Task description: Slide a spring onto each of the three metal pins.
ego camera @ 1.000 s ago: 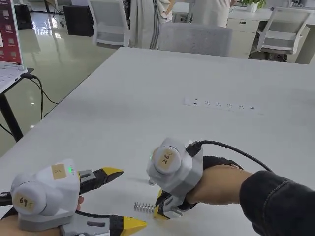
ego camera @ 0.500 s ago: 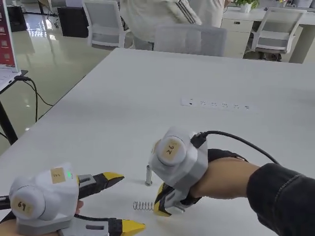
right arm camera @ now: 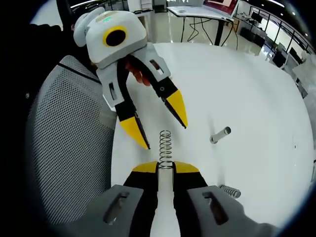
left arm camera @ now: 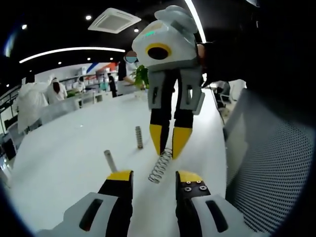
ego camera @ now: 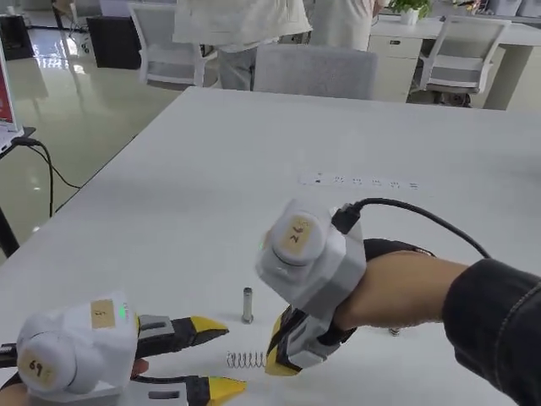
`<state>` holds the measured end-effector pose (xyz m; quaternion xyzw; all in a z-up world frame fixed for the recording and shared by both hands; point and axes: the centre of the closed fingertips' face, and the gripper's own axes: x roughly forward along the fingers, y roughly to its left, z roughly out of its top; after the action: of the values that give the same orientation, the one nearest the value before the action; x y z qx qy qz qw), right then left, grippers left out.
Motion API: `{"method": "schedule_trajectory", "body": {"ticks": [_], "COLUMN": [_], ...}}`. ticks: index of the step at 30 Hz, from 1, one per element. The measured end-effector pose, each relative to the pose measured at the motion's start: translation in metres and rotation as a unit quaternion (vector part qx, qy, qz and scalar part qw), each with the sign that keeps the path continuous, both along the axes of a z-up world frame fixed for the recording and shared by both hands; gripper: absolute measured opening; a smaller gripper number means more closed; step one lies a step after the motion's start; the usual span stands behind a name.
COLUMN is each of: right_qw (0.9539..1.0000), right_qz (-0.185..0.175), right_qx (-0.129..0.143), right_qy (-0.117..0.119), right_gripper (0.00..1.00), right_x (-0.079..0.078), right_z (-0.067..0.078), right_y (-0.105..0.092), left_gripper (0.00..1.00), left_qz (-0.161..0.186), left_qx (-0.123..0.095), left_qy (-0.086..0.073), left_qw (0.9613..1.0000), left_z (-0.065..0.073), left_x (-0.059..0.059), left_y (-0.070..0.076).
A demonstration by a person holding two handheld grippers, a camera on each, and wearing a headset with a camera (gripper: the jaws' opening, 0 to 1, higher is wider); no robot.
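Observation:
A small steel spring lies level just over the white table, its right end between the yellow tips of my right gripper, which is shut on it. In the right gripper view the spring sticks straight out from my right gripper. My left gripper is open at the bottom left, with its tips either side of the spring's free end and apart from it. One metal pin stands upright just behind the spring. The left gripper view has two pins and the spring.
A second spring lies on the table by my right hand. A black cable runs from the right gripper. Grey chairs and standing people are past the table's far edge. A strip of small marks sits mid-table.
The head camera has shifted. My right gripper has moved slightly right, uncovering the upright pin behind it. The spring stays between its tips; the left gripper stays open.

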<state>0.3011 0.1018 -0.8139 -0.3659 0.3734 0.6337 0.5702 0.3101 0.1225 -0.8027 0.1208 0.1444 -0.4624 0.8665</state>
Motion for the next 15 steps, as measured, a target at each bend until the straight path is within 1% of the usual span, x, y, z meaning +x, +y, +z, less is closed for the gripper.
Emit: {"method": "schedule_trajectory", "body": {"ticks": [1, 8, 12, 15], "right_qw": [1.0000, 1.0000, 0.9999, 0.9999], "right_qz": [0.001, 0.004, -0.002, -0.004], "right_qx": [-0.001, -0.005, -0.008, -0.007], "right_qy": [0.001, 0.006, 0.010, 0.011], "right_gripper": [0.08, 0.08, 0.08, 0.08], "right_x": [-0.0008, -0.0047, -0.0058, -0.0065], "right_z": [0.0002, 0.0028, 0.0044, 0.0078], "right_y": [-0.0002, -0.0007, -0.0006, 0.0002], "left_gripper": [0.22, 0.06, 0.05, 0.04], "left_qz": [-0.004, -0.025, -0.035, -0.038], "left_qx": [0.003, 0.015, 0.031, 0.038], "left_qy": [-0.003, -0.017, -0.024, -0.025], "left_qw": [1.0000, 0.9994, 0.9986, 0.9982], "left_z": [-0.0002, -0.0004, -0.0031, -0.0042], "left_x": [-0.0007, -0.0038, -0.0055, -0.0064], "left_y": [-0.0011, -0.0052, -0.0069, -0.0078]}}
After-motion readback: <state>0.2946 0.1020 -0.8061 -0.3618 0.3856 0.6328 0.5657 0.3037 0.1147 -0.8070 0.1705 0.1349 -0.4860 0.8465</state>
